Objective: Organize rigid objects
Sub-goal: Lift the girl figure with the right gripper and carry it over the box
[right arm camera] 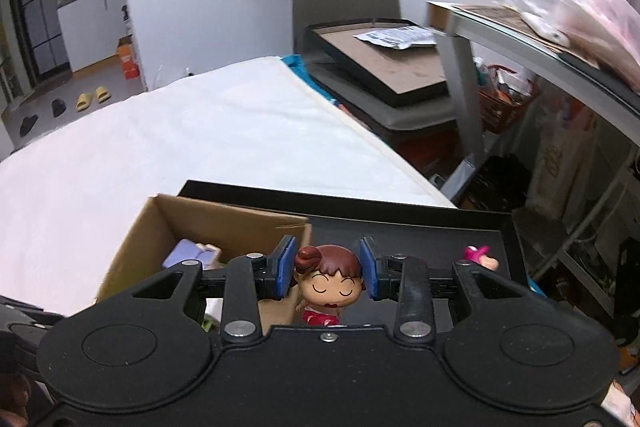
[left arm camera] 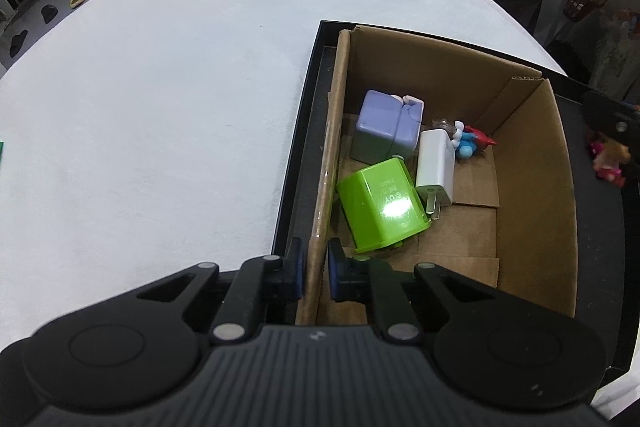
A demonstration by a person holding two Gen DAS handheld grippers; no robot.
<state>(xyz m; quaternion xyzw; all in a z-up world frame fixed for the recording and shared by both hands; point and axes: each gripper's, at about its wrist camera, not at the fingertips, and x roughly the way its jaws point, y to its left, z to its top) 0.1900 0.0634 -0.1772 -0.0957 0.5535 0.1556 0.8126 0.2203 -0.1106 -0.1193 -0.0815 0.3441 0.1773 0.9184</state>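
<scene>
A cardboard box stands inside a black tray on the white table. In the box lie a green plastic block, a purple cube, a white plug charger and a small blue-and-red figure. My left gripper is shut on the box's near left wall. My right gripper is shut on the head of a brown-haired figurine in red, held above the tray just right of the box. The figurine also shows at the right edge of the left wrist view.
A small pink toy lies in the tray's right part. The white cloth-covered table stretches left and beyond. Past its far edge stand a grey chair with a flat black box and a metal shelf.
</scene>
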